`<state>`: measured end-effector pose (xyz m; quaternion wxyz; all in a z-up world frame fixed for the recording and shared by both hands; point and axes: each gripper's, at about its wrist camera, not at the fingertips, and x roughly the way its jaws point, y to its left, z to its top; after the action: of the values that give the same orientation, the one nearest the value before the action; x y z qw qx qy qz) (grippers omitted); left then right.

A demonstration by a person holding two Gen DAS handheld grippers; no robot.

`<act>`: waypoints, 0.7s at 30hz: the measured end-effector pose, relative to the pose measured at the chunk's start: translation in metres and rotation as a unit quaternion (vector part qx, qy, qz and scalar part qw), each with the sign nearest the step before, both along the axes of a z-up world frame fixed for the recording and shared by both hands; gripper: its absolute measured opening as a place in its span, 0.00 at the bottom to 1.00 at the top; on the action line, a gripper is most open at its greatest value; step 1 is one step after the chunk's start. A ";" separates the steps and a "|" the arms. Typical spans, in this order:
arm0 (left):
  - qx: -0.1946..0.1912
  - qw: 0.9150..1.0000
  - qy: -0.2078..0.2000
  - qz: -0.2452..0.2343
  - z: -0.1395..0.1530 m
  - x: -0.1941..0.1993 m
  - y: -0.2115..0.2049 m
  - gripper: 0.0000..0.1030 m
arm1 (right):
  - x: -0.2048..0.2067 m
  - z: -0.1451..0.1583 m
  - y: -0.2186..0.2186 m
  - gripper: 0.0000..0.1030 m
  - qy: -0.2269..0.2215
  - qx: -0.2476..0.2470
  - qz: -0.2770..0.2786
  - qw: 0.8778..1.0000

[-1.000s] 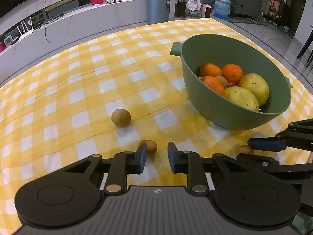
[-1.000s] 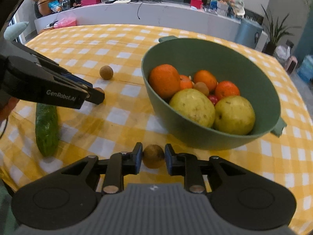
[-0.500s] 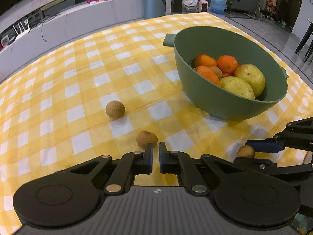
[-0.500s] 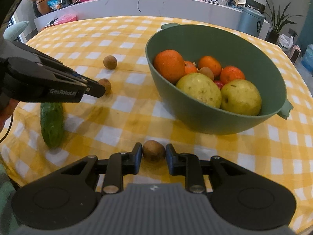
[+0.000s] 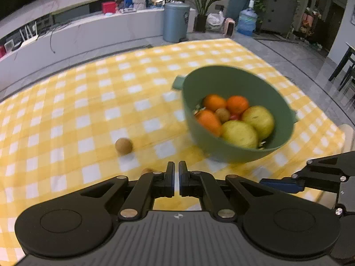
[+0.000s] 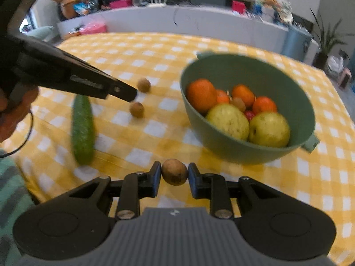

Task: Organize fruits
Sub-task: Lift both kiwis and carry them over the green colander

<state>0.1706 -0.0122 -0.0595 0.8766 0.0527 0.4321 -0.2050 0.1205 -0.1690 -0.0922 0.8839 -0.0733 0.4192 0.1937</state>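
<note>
A green bowl [image 5: 286,119] [image 6: 233,153] holds oranges, two yellow-green pears and small fruits. My right gripper [image 6: 174,174] is shut on a small brown fruit [image 6: 174,171] and holds it above the cloth, near the bowl's front left. My left gripper [image 5: 174,173] is shut and empty, raised above the table; it also shows in the right wrist view [image 6: 131,94]. A second small brown fruit [image 6: 137,109] lies on the cloth just below its tip, half hidden in the left wrist view [image 5: 147,170]. A third small brown fruit [image 5: 123,145] [image 6: 144,85] lies farther out.
A green cucumber [image 6: 82,128] lies on the yellow checked tablecloth [image 5: 77,122] at the left. The table's edge runs close behind the bowl's right. A long white counter [image 5: 77,35] and a grey bin [image 5: 176,21] stand beyond the table.
My left gripper closed without the fruit and lifted up and back. My right gripper rose from the cloth with the small brown fruit between its fingers.
</note>
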 end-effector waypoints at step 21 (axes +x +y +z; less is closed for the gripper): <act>0.024 0.996 -0.024 -0.082 0.033 0.008 -0.072 0.03 | 0.030 0.040 -0.058 0.22 -0.043 -0.041 -0.032 0.998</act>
<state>0.1787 -0.0842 -0.0270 0.8655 0.1140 0.4102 -0.2640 0.1506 -0.2271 -0.0521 0.9034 -0.1042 0.3902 0.1442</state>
